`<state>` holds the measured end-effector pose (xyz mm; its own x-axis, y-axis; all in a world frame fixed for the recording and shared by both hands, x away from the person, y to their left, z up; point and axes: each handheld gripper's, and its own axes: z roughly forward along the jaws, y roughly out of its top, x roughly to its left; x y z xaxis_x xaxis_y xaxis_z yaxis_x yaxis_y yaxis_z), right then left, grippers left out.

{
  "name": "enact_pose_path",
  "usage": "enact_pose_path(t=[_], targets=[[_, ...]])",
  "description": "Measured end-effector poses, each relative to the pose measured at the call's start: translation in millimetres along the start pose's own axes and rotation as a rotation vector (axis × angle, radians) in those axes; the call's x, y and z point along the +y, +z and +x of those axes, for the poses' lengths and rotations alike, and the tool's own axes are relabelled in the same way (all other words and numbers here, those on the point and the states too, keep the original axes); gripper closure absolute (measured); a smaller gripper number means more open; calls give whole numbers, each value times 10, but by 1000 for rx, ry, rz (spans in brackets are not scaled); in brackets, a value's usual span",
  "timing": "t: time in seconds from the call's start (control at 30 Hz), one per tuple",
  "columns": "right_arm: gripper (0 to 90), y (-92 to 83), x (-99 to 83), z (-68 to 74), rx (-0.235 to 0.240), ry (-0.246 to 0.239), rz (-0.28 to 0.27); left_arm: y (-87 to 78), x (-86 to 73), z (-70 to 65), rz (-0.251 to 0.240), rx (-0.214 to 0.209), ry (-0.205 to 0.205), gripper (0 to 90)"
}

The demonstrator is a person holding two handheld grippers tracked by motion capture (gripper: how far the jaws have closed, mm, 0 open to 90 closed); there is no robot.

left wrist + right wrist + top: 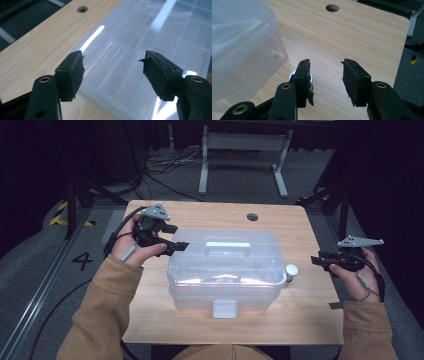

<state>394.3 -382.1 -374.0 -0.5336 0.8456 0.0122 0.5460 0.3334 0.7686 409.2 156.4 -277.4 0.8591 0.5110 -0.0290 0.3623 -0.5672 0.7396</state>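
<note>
A clear plastic storage box (225, 270) with a lid handle and a front latch stands shut in the middle of the wooden table (210, 215). A small white cylinder (291, 271) stands against the box's right side. My left gripper (176, 237) hovers at the box's upper left corner, jaws open and empty; in the left gripper view it (113, 60) looks down on the clear lid (140, 32). My right gripper (320, 261) is held near the table's right edge, open and empty. In the right gripper view it (325, 65) points past the white cylinder (292, 73), partly hidden behind one jaw.
A round cable hole (252, 216) sits in the table's far edge. Grey floor, cables and a white metal frame (242, 150) lie beyond the table. Bare wood runs along the front edge and to the right of the box.
</note>
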Motion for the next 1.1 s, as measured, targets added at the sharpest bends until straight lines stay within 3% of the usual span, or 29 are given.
enact_pose_path(t=[0.03, 0.17, 0.43, 0.57, 0.7, 0.8, 0.97, 1.03, 1.1], targets=[[579, -13, -9, 8, 2, -1, -3, 0, 0, 0, 0, 0, 0, 314], [574, -40, -33, 18, -1, -6, -6, 162, 91, -87, 24, -64, 31, 299], [567, -56, -78, 8, -2, 13, 1, 386, 145, -110, 38, -82, 34, 295], [562, -49, -75, 26, 8, -1, 3, 502, 152, -135, 47, -84, 33, 327], [562, -31, -67, 54, 33, -21, 0, 573, 184, -188, 47, -105, 64, 400], [562, -21, -71, 61, 36, -16, 4, 628, 205, -224, 56, -133, 74, 469], [562, -27, -74, 71, 38, -16, 6, 687, 222, -257, 65, -139, 78, 525], [574, -45, -66, 84, 49, -8, 1, 696, 229, -274, 68, -146, 80, 608], [600, -54, -58, 98, 59, -8, 2, 684, 241, -279, 76, -106, 91, 699]])
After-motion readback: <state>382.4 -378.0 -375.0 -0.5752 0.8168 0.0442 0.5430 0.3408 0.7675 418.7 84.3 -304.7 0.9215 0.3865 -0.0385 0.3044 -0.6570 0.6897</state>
